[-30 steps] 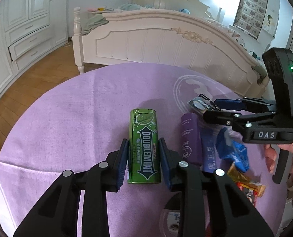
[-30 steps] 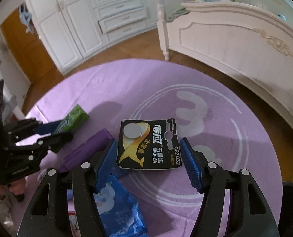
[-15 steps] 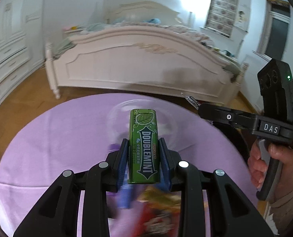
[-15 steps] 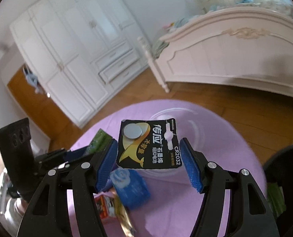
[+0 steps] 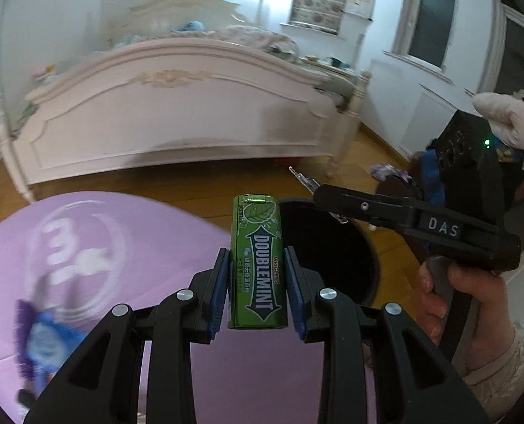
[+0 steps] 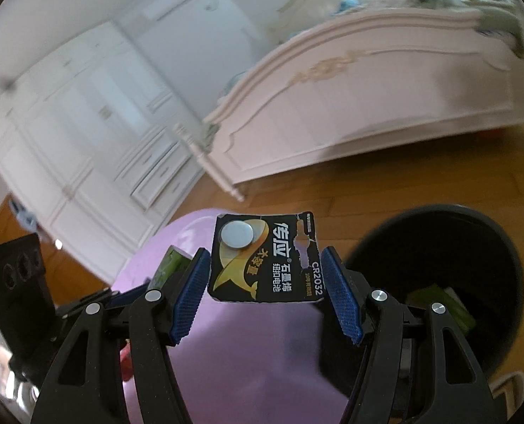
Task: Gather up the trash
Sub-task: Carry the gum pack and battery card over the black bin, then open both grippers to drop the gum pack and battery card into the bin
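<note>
My left gripper [image 5: 257, 291] is shut on a green Doublemint gum tin [image 5: 256, 265], held in the air above the table's edge, with the black trash bin [image 5: 336, 247] just beyond it. My right gripper [image 6: 265, 289] is shut on a black CR2032 battery card [image 6: 265, 258], held up left of the black trash bin [image 6: 456, 261]. The bin holds some green trash [image 6: 445, 300]. The right gripper also shows in the left wrist view [image 5: 332, 196], above the bin. The left gripper also shows in the right wrist view [image 6: 145, 288].
The round table has a purple cloth [image 5: 85, 247]. A blue wrapper [image 5: 46, 342] and other blurred trash lie at its left. A white bed [image 5: 177, 120] stands behind on the wooden floor [image 6: 403, 190]. White wardrobes [image 6: 85, 162] stand at the left.
Both grippers lifted their items off the table and swung right toward the black bin. The tin and the battery card now hang in the air by the bin.
</note>
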A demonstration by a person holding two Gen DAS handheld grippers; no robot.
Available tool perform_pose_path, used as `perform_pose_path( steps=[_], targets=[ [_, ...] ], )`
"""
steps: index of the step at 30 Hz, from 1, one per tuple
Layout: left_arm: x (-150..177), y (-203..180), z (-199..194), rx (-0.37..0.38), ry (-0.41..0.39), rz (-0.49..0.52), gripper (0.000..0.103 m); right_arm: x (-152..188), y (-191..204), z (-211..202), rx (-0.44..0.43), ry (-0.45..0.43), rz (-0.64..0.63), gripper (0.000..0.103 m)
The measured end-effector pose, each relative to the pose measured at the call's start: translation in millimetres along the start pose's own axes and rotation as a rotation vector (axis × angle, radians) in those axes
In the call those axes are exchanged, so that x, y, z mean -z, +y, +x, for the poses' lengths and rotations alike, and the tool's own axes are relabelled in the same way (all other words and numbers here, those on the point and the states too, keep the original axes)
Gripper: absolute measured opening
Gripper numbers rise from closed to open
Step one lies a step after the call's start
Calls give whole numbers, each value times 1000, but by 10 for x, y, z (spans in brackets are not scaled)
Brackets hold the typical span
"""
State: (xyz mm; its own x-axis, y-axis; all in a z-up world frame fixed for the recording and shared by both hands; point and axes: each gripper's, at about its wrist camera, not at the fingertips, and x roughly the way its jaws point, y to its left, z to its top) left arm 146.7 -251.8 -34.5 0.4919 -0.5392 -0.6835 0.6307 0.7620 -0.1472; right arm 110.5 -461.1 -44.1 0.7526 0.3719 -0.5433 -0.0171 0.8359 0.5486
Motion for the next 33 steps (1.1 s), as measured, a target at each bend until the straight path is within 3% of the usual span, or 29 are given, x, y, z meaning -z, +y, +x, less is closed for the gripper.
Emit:
perform_pose_path(
  steps=[12,28,30,32,33],
  targets=[
    [-85,-548,713,85,102,31,31,281,-961,-256,75,-22,170,65],
    [-84,-779,1170,83,190,42,31,440,-1340,-169,102,-4,262,65],
    [-112,-790,1164,77,180,47,33,430,-1368,-166,107,1,267,66],
    [-133,-794,1143,78,167,58,35,440,-1373,-193,114,-3,273,74],
    [-137,-790,1140,76,165,61,43,417,-1381,-187,113,-7,272,76]
  ],
)
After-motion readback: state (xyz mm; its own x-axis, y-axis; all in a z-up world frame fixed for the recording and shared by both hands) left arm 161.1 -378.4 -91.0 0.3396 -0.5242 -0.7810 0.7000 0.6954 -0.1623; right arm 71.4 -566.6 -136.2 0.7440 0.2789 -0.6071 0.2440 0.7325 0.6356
